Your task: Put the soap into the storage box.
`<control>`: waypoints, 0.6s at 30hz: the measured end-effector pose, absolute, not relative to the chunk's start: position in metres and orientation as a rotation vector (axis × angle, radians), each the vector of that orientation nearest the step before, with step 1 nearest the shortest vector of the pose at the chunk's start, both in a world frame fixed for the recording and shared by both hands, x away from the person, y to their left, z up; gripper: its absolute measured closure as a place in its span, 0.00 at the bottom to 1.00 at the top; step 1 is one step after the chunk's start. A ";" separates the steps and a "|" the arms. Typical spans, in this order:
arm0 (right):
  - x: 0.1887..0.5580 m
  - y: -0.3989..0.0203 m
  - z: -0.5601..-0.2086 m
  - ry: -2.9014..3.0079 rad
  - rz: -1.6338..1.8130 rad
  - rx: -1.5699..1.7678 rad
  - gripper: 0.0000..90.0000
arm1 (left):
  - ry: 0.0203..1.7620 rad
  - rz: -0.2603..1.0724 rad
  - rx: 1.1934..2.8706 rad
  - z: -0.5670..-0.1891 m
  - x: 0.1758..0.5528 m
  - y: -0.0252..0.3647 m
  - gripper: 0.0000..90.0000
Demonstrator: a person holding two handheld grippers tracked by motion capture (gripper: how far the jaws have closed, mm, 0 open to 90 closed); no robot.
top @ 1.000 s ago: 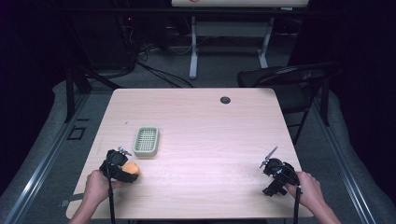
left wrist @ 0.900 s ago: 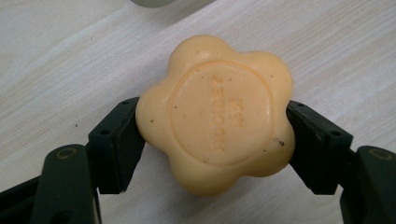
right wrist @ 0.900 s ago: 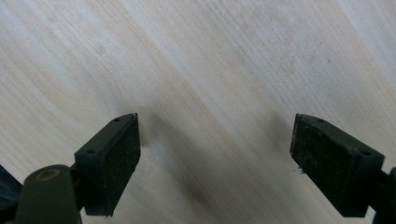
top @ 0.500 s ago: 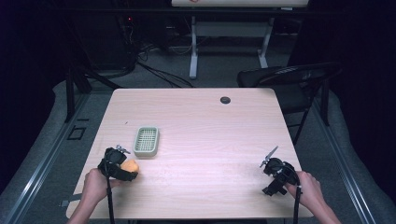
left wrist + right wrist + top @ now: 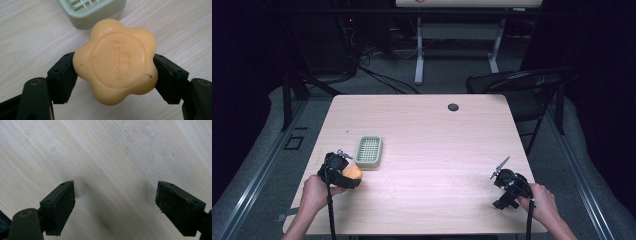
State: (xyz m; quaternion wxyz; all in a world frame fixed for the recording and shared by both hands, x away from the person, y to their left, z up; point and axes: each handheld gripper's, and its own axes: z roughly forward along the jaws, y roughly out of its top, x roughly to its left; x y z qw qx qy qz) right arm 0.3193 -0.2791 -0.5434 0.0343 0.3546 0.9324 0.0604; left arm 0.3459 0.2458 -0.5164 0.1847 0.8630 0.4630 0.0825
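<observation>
You have the soap [image 5: 115, 61] in your left gripper [image 5: 115, 75], its two black jaws pressed against opposite sides of the orange, flower-shaped bar, so the grasp itself looks done. In the left gripper view the bar sits flat between the pads, stamped face up, and the wood of the table [image 5: 437, 130] shows beneath it; whether it is lifted clear or resting on the surface is hard to say from these pictures. The pale green soap dish [image 5: 368, 151] lies just beyond the bar, close to it but not touching, with its slotted top bare. From the high view the same gripper [image 5: 343, 172] sits near the front left of the table, with the dish just ahead and to its right. Judging by how things lie, what remains is the short carry over the rim of the dish, setting the bar down on the slats, and letting go. Your right gripper [image 5: 508, 182] rests at the front right of the table, well apart from all this; in the right gripper view its jaws stand wide apart with nothing between them but bare wood, so it takes no part in the work for now.
</observation>
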 end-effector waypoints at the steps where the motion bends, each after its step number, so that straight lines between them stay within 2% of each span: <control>1: 0.319 -0.279 -0.543 2.868 0.187 1.090 0.17 | 1.304 0.234 2.432 -0.515 0.346 0.245 0.30; 18: 0.319 -0.280 -0.543 2.860 0.184 1.090 0.17 | 1.249 0.246 2.446 -0.499 0.369 0.227 0.30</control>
